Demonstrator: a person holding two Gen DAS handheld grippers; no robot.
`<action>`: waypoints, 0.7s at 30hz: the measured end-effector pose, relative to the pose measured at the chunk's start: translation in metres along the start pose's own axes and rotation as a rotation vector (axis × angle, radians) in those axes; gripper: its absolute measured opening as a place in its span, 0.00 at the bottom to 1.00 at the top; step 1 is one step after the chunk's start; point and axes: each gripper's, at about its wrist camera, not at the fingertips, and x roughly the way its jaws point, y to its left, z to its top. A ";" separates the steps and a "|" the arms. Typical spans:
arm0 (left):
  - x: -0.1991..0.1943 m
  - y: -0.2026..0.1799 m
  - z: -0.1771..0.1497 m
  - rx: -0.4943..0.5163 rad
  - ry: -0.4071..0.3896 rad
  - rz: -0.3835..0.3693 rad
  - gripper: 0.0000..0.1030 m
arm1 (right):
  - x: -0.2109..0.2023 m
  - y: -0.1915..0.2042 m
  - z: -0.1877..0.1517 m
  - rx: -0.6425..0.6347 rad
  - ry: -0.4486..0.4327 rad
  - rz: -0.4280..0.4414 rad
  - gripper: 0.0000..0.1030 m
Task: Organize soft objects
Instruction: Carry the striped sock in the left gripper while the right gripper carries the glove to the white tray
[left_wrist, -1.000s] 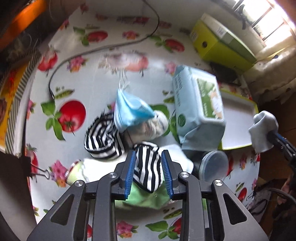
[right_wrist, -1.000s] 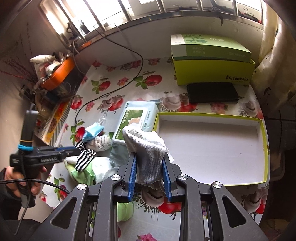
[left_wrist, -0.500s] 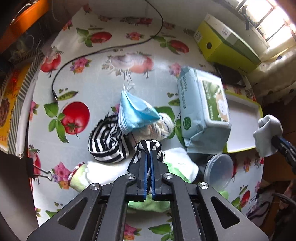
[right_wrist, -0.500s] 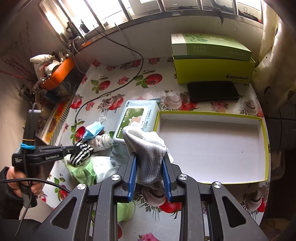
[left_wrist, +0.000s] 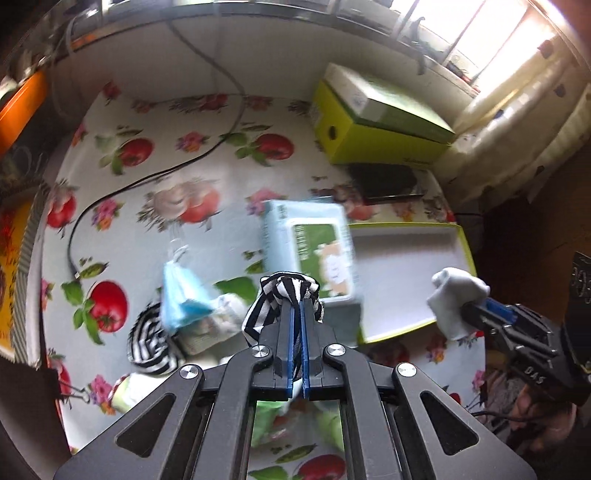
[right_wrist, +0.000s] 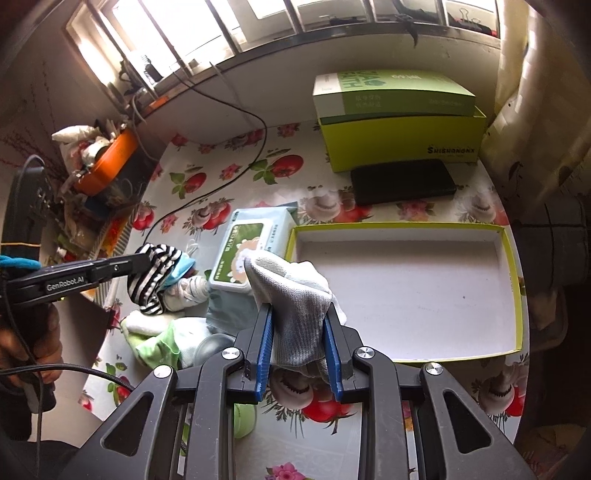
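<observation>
My left gripper (left_wrist: 297, 314) is shut on a black-and-white striped sock (left_wrist: 271, 299) and holds it in the air above the pile; it also shows in the right wrist view (right_wrist: 155, 277). My right gripper (right_wrist: 299, 321) is shut on a grey sock (right_wrist: 295, 295), held above the near left corner of the shallow yellow-green tray (right_wrist: 511, 258). The tray's white floor is bare. On the table a pile remains: a second striped sock (left_wrist: 147, 343), a blue face mask (left_wrist: 181, 295), a pale rolled sock (left_wrist: 221, 317) and green-white cloths (right_wrist: 159, 339).
A wet-wipes pack (left_wrist: 310, 247) lies left of the tray. A green box (right_wrist: 399, 122) and a black case (right_wrist: 402, 184) stand at the back. A black cable (left_wrist: 147, 177) crosses the fruit-print tablecloth. An orange basket (right_wrist: 107, 162) sits far left.
My left gripper closed on the striped sock and lifted it up off the pile, toward the tray. My right gripper stayed nearly still with the grey sock.
</observation>
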 end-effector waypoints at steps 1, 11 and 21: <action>0.003 -0.010 0.005 0.019 0.000 -0.013 0.02 | 0.000 -0.004 0.000 0.008 -0.001 -0.003 0.23; 0.039 -0.082 0.029 0.147 0.038 -0.080 0.02 | 0.012 -0.039 0.004 0.087 0.008 -0.037 0.24; 0.088 -0.104 0.039 0.185 0.105 -0.092 0.02 | 0.045 -0.072 0.012 0.169 0.039 -0.045 0.24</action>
